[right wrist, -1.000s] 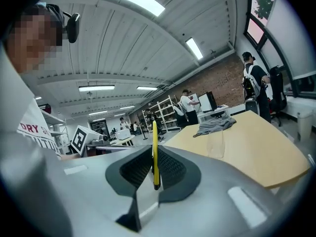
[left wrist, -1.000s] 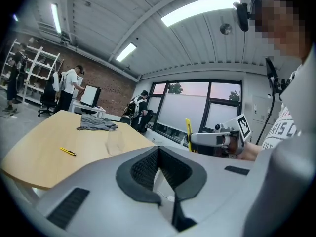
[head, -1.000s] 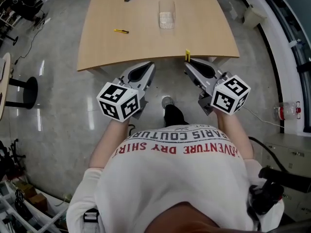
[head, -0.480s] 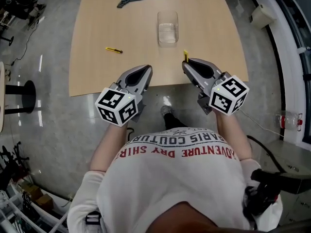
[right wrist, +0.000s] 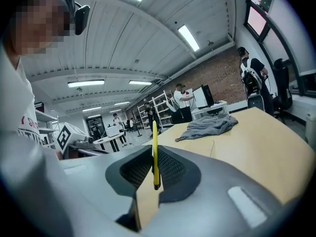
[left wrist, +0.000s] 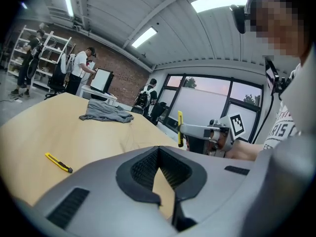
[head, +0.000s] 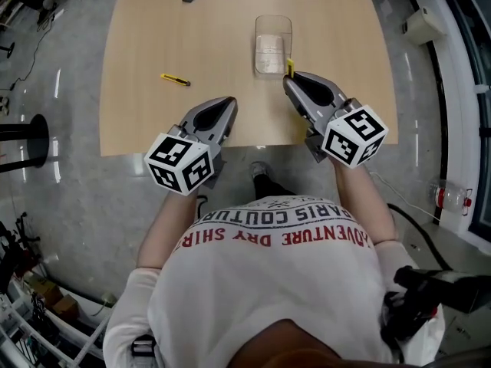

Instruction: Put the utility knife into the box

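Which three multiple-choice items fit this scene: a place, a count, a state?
1. Where is the clear box?
A) on the table, ahead of the right gripper
B) in a drawer
C) on a cart
2. How many yellow utility knives show?
A) one
B) two
C) four
3. The right gripper is:
A) open, empty
B) shut on a utility knife
C) shut on a pen
Answers: 1 A, the head view shows it; 2 B, a loose knife besides the held one; 3 B, its jaws clamp it.

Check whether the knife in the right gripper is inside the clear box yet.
Out: the right gripper holds the utility knife upright by the clear box.
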{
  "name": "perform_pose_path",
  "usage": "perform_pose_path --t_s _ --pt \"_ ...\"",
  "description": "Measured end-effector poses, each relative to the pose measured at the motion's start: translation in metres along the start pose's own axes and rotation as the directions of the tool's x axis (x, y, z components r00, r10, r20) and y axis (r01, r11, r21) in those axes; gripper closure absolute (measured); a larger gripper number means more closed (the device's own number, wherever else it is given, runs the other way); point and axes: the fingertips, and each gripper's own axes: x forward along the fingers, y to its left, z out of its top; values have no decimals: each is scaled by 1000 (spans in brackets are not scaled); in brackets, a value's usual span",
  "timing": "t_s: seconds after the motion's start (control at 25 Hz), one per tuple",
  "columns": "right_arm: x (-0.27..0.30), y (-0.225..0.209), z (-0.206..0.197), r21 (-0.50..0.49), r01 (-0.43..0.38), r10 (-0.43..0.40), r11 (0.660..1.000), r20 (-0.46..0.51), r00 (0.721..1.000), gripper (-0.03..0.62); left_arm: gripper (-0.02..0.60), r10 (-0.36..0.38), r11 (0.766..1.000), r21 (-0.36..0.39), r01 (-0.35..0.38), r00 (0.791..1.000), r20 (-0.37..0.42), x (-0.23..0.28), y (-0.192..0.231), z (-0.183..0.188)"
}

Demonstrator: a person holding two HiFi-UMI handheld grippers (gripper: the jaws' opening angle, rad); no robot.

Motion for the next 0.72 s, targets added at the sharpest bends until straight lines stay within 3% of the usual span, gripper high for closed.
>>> perform_pose_path --t_s 0.32,0.72 --pt "64 -40 -9 -116 64 -60 991 35 998 559 580 13 1000 -22 -13 999 -30 12 21 -8" --pt "94 -70 -61 -190 148 -159 971 -44 986 559 580 29 998 -53 -32 998 -54 17 35 -23"
